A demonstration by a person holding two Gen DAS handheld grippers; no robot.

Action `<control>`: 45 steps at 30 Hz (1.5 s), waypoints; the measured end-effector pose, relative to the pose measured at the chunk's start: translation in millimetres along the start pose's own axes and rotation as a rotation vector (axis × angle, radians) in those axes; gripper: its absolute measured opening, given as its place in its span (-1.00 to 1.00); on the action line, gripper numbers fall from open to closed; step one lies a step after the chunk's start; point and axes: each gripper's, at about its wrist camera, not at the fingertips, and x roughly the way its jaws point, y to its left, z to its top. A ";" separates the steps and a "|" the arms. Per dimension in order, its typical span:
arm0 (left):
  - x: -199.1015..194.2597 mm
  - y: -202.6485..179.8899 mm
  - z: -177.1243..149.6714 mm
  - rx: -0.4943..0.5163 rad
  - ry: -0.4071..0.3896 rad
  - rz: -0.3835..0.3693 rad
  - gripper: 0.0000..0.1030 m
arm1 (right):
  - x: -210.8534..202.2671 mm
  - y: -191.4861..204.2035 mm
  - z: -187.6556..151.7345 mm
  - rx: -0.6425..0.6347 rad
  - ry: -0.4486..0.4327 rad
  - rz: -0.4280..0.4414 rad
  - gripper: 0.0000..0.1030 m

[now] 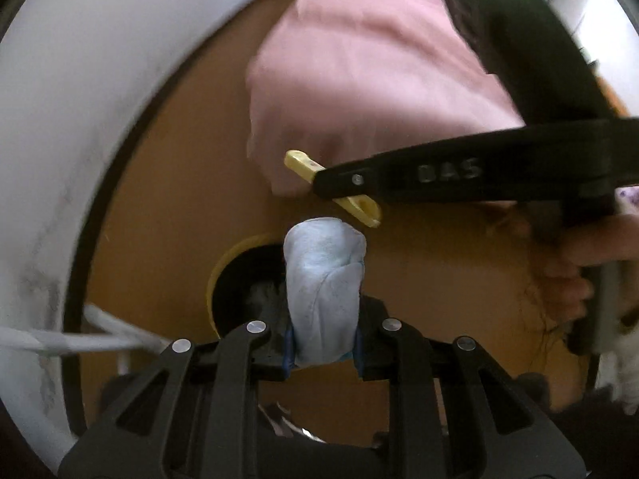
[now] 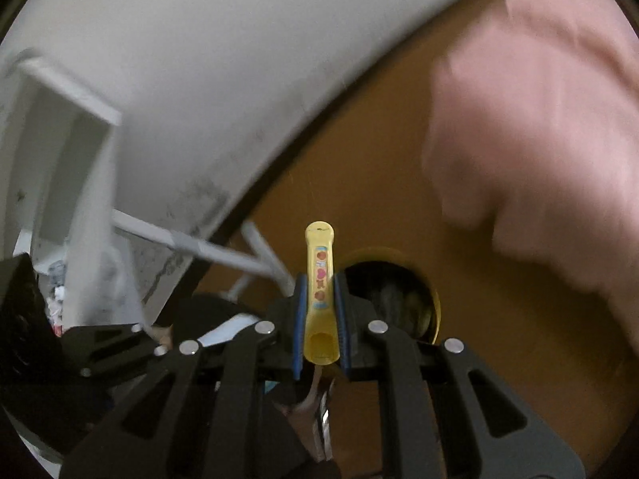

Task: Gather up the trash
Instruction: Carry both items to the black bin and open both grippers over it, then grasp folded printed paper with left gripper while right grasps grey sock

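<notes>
A yellow-rimmed round bin (image 1: 223, 275) stands on the brown floor (image 1: 167, 183), with dark, blurred contents. Your left gripper (image 1: 324, 349) pinches a soft, crumpled pale-blue wad (image 1: 325, 279) above its rim. Your right gripper (image 2: 321, 319) pinches a flat yellow plastic stick (image 2: 320, 279) with stickers, just beside the bin's opening.

Two tongs (image 1: 323, 353) (image 2: 321, 329) — one pale blue wad (image 1: 324, 291), one yellow stick (image 2: 320, 291), one bin (image 1: 223, 263) — one pink cloth (image 1: 359, 80).

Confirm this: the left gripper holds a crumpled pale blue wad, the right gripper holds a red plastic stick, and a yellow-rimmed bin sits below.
The colour is wrong. The plastic stick in the right gripper is yellow, as the right wrist view shows. The rest holds: left gripper clamps the pale blue wad, with the yellow-rimmed bin below.
</notes>
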 end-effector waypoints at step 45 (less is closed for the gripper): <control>-349.3 149.0 -212.0 -0.590 -0.631 0.699 0.84 | -83.7 245.8 -14.2 -0.484 -0.536 -0.278 0.86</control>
